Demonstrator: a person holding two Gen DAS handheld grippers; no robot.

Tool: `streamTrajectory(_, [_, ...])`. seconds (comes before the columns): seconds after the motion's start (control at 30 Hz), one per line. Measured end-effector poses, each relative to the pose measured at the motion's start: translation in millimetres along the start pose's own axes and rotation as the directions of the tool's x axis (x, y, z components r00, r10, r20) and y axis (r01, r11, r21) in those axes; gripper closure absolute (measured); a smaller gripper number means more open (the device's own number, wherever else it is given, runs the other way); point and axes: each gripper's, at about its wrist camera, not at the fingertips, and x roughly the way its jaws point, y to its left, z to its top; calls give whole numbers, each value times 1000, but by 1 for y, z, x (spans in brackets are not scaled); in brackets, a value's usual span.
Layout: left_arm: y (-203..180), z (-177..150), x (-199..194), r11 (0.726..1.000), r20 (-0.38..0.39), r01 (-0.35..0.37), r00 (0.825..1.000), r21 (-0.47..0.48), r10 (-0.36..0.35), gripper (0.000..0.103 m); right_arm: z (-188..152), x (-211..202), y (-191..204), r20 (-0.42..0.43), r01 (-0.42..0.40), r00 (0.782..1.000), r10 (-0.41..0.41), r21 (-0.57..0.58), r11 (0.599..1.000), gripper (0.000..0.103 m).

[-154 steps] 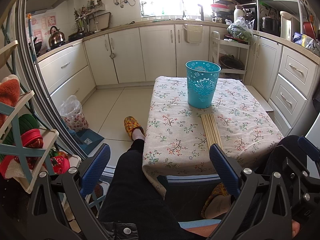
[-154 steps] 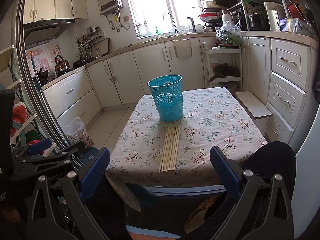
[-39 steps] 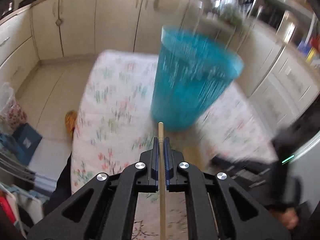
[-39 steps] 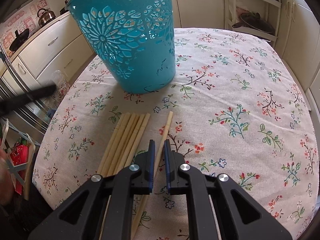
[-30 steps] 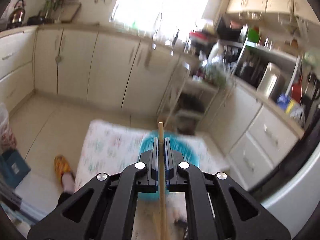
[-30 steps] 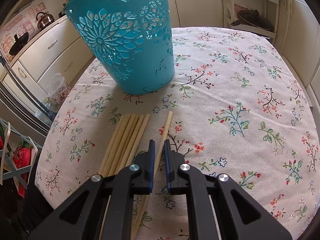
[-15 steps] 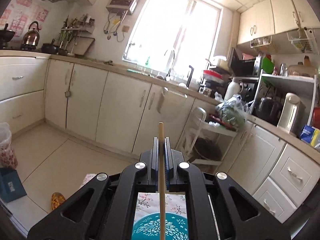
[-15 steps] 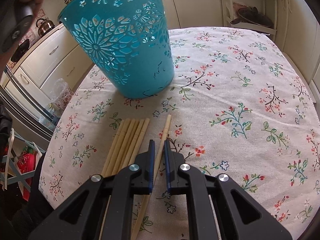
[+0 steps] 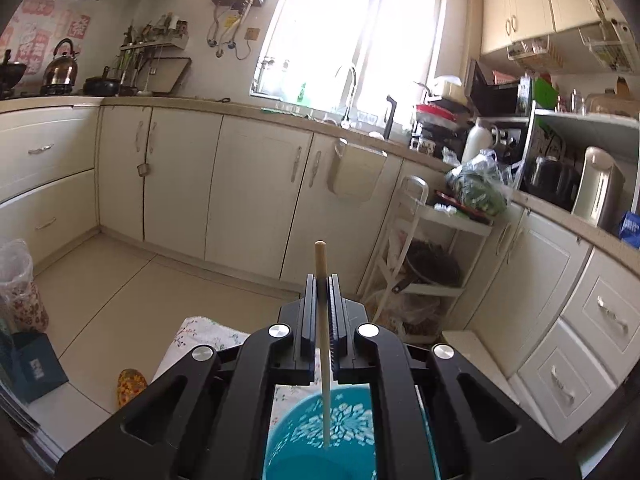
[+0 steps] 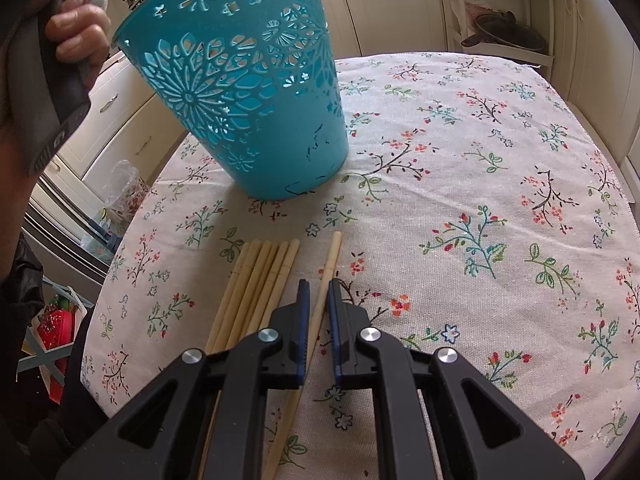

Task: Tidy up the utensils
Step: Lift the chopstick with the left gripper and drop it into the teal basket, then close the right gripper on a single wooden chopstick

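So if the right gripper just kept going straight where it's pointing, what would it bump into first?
Probably the tablecloth. The right gripper tilts down at it, jaws around one chopstick that lies there. The blue basket stands farther ahead and left, likely off that line.

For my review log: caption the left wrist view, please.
Left hand-held gripper clamps a pale wooden chopstick above the perforated turquoise plastic basket.

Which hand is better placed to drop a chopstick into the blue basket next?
Left. Its tongs are shut on a chopstick whose lower end hangs over the blue basket. The right tongs grip a chopstick lying on the tablecloth.
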Motion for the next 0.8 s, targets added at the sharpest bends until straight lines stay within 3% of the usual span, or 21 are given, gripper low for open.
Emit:
streamTrajectory(0.27, [-3, -18, 3, 995, -132, -15, 991, 99, 28, 95, 0, 0, 1, 6, 11, 1000, -11, -18, 1000, 93])
streamTrajectory(0.33, [3, -17, -6, 996, -136, -26, 990, 91, 38, 85, -1, -1, 2, 7, 10, 1000, -10, -19, 1000, 93])
streamTrajectory(0.4, [12, -14, -19, 996, -123, -48, 991, 77, 57, 62, -1, -1, 3, 7, 11, 1000, -11, -23, 1000, 93])
streamTrajectory(0.47, [23, -14, -39, 994, -92, -82, 992, 75, 89, 51, -1, -2, 4, 6, -2, 1000, 2, -25, 1000, 89])
streamTrajectory(0.53, [32, -14, -54, 992, -75, -98, 992, 84, 104, 47, -1, -2, 5, 6, -6, 1000, 6, -30, 1000, 83])
streamTrajectory(0.67, [54, -25, -87, 986, -70, -136, 987, 99, 143, 33, -2, -3, 9, 9, 16, 1000, -15, -53, 998, 83])
streamTrajectory(0.8, [79, -53, -110, 984, -126, -152, 979, 96, 163, 28, -4, -4, 10, 12, 27, 1000, -27, -57, 998, 83])
